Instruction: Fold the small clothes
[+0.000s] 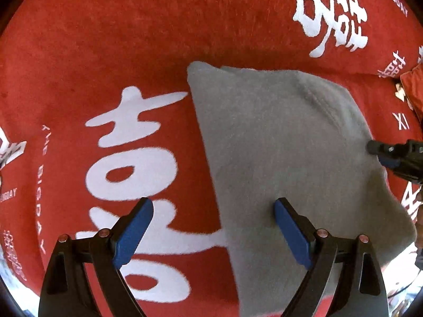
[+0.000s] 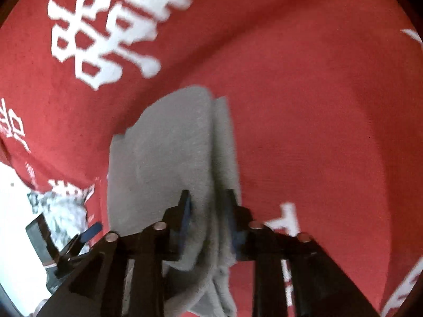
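A small grey fleece garment (image 1: 285, 142) lies folded on a red cloth with white characters (image 1: 105, 52). My left gripper (image 1: 212, 227) is open; its right finger is over the garment's left part, its left finger over the red cloth. My right gripper (image 2: 207, 211) has its jaws narrowly apart with the garment's (image 2: 169, 153) edge fold between them, and it shows at the garment's right edge in the left wrist view (image 1: 380, 153). Whether the pads pinch the fabric is unclear.
The red cloth (image 2: 317, 105) covers the whole work surface. A red cushion (image 1: 412, 84) sits at the far right. At the lower left of the right wrist view is a white surface with a crumpled patterned item (image 2: 60, 208) and the left gripper (image 2: 66, 240).
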A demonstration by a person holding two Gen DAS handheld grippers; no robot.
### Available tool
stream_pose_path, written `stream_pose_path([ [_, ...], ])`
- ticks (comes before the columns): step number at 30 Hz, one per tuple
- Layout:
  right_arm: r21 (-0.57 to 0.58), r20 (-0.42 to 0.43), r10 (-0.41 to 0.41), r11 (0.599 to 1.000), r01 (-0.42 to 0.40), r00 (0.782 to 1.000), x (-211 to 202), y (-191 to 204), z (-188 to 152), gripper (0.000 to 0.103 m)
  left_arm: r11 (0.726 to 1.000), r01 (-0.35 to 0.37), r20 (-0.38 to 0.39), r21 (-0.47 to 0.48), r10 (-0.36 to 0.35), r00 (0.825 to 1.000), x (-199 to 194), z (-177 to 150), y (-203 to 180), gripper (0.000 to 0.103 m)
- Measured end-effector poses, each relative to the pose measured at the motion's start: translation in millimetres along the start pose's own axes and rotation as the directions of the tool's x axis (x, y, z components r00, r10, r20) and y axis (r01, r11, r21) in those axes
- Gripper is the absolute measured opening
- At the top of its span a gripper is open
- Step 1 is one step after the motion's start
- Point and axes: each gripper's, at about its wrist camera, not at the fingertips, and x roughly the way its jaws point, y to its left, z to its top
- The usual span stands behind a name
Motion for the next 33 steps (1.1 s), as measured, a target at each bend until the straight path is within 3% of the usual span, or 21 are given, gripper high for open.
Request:
stream_pose_path([
  [1, 0.014, 0.005, -0.033, 0.999, 0.033, 0.999, -6, -5, -3, 0.055, 1.0, 0.009, -0.011, -0.003, -0.009, 1.0, -2, -2, 3, 0.093],
  [2, 0.027, 0.001, -0.029, 0.999, 0.029, 1.0, -12, -9, -6, 0.055, 1.0, 0.016, -0.03, -0.007, -0.016, 0.999, -4, -5, 6, 0.093],
  [5, 0.072, -0.023, 0.098, 0.993, -0.096, 0.995, -35, -15, -25, 0.055, 1.0, 0.019, -0.06, -0.019, -0.02, 0.998, -8, -15, 14, 0.093],
  [7, 0.061, -0.04, 0.167, 0.985, -0.164, 0.985, -51, -15, -36, 0.055, 0.997, 0.059, -0.078, -0.043, -0.062, 0.995, -11, -22, 19, 0.093],
  [10, -0.024, -0.079, 0.202, 0.979, -0.204, 0.976, -61, 11, -57, 0.055, 0.995, 0.076, -0.088, -0.062, -0.081, 0.993, -14, -31, 19, 0.093],
  [12, -0.092, -0.11, 0.171, 0.979, -0.181, 0.979, -52, 33, -67, 0.055, 0.996, 0.074, -0.095, -0.057, -0.08, 0.992, -12, -35, 14, 0.093],
  [14, -0.188, -0.129, 0.091, 0.976, -0.114, 0.987, -35, 55, -73, 0.055, 0.995, 0.084, -0.099, -0.054, -0.089, 0.991, -9, -38, 6, 0.093],
  [15, -0.221, -0.137, 0.051, 0.972, -0.081, 0.989, -32, 61, -74, 0.051, 0.995, 0.084, -0.098, -0.049, -0.089, 0.991, -8, -38, 3, 0.093],
  [16, -0.262, -0.139, 0.022, 0.963, -0.058, 0.99, -27, 68, -75, 0.037, 0.996, 0.078, -0.098, -0.04, -0.082, 0.992, -6, -39, 0, 0.093],
  [18, -0.34, -0.111, -0.042, 0.941, 0.002, 0.993, -26, 78, -76, 0.018, 0.998, 0.066, -0.097, -0.022, -0.068, 0.993, -4, -43, -4, 0.093],
  [21, -0.38, -0.093, -0.1, 0.923, 0.058, 0.991, -27, 77, -81, 0.015, 0.999, 0.048, -0.115, -0.005, -0.048, 0.992, 7, -52, -2, 0.093],
  [23, -0.339, -0.124, -0.114, 0.939, 0.066, 0.986, -23, 52, -87, 0.015, 0.998, 0.06, -0.142, -0.017, -0.062, 0.988, 18, -60, 3, 0.093],
  [25, -0.228, -0.183, -0.092, 0.972, 0.049, 0.979, -10, 22, -92, 0.015, 0.997, 0.071, -0.147, -0.033, -0.075, 0.986, 23, -64, 5, 0.093],
  [29, -0.031, -0.191, 0.028, 0.999, -0.035, 0.981, -10, -16, -94, 0.016, 0.997, 0.07, -0.129, -0.035, -0.074, 0.989, 22, -66, 4, 0.093],
  [33, -0.032, -0.173, -0.054, 0.998, 0.049, 0.984, -20, -23, -99, 0.031, 0.997, 0.071, -0.123, -0.027, -0.074, 0.99, 18, -69, 3, 0.094],
])
